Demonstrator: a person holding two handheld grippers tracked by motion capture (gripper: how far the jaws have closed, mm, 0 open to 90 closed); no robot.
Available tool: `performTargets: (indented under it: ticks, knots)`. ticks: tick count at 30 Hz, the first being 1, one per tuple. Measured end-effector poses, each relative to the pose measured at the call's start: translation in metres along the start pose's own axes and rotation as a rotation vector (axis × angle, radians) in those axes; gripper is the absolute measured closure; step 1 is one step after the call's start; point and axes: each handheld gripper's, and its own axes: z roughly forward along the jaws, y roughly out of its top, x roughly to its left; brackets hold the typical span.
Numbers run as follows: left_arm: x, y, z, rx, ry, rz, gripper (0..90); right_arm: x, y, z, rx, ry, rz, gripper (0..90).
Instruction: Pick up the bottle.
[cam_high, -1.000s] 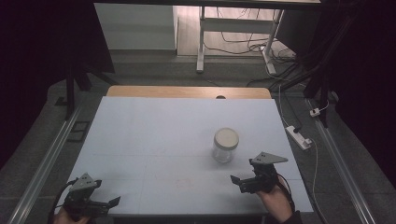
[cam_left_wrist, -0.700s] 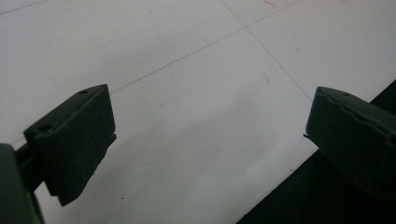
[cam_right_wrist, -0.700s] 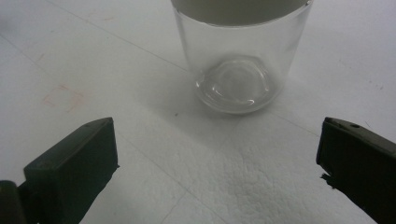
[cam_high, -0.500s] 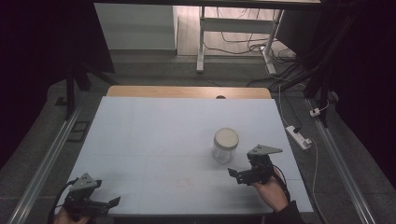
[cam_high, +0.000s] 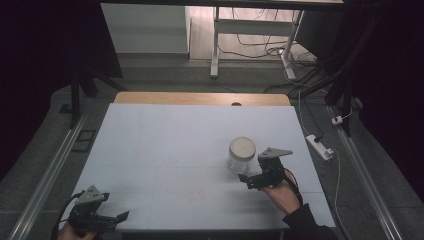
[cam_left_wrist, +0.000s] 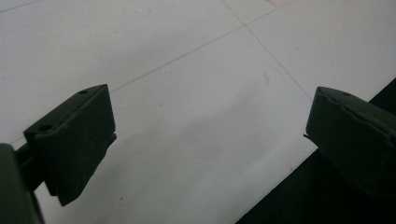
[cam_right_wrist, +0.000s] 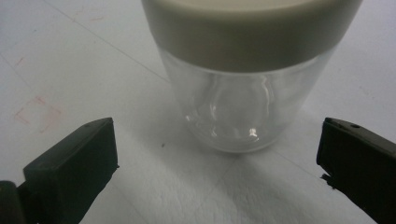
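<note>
The jar (cam_high: 242, 156) stands upright on the white table (cam_high: 165, 150), right of the middle, just ahead of my right tongs (cam_right_wrist: 219, 154), whose jaws are spread wide to either side of it and hold nothing. It looks like clear, empty glass with a beige lid (cam_right_wrist: 252, 28), so I judge it light, stiff, slick and breakable, best taken around the bare wall below the lid. My left tongs (cam_left_wrist: 205, 135) hang wide open and empty over the table's near left corner.
</note>
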Motion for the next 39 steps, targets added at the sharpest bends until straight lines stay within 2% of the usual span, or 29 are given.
performTargets:
  ticks: [17,23,34,39]
  knots:
    - [0.000,0.000,0.000,0.001,-0.004,0.000,2.4,-0.008,0.016,0.023,-0.040,-0.004,-0.008,0.0]
    - [0.000,0.000,0.000,0.002,-0.005,0.001,2.4,-0.008,0.020,0.032,-0.039,-0.008,-0.021,0.0]
    - [0.000,0.000,0.001,0.006,-0.002,0.002,2.4,-0.011,0.024,0.040,-0.043,-0.009,-0.054,0.4]
    - [0.000,0.000,0.001,0.008,-0.002,0.003,2.4,-0.014,0.024,0.040,-0.049,-0.001,-0.058,4.2]
